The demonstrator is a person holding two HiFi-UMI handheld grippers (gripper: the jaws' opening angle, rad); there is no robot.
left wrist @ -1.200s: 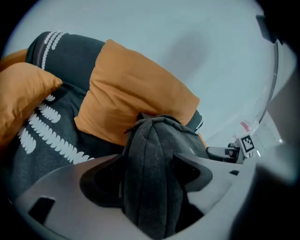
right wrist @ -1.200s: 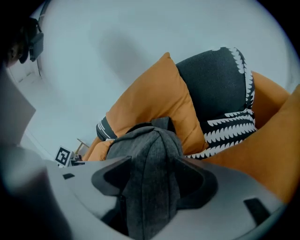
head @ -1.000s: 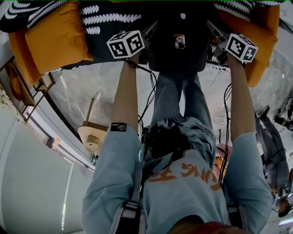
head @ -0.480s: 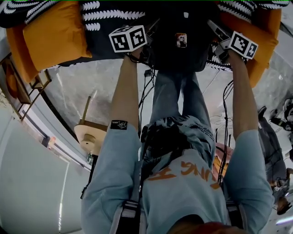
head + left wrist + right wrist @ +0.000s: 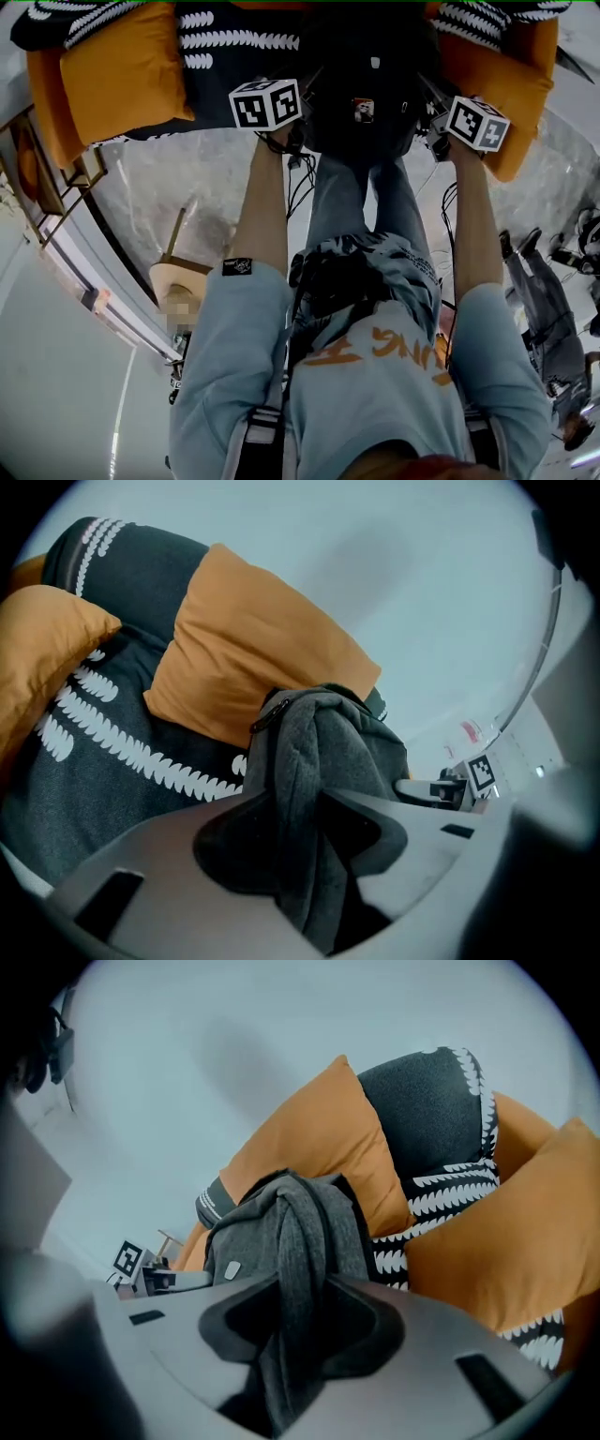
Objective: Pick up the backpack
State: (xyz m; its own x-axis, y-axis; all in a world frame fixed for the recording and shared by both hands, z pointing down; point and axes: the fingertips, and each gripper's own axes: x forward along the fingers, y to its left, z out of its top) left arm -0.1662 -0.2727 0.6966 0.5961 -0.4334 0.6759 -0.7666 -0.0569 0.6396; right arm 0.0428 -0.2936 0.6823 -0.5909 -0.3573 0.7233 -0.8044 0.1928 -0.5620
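Note:
The dark grey backpack hangs in front of the sofa, at the person's knees, with a small badge on its front. My left gripper grips its left side and my right gripper its right side. In the left gripper view a bunched fold of the backpack's grey fabric runs between the jaws of the left gripper, which are closing on it. The right gripper view shows the same: the right gripper is closing, with backpack fabric pinched between its jaws.
Behind the backpack stands a sofa with orange cushions and a dark throw with white leaf stripes. A small round wooden side table sits at the left on the marble floor. Cables hang beside the person's legs.
Both grippers closed onto the backpack's fabric. They drew back from the sofa toward the person, and the backpack came with them; the right gripper also shifted inward.

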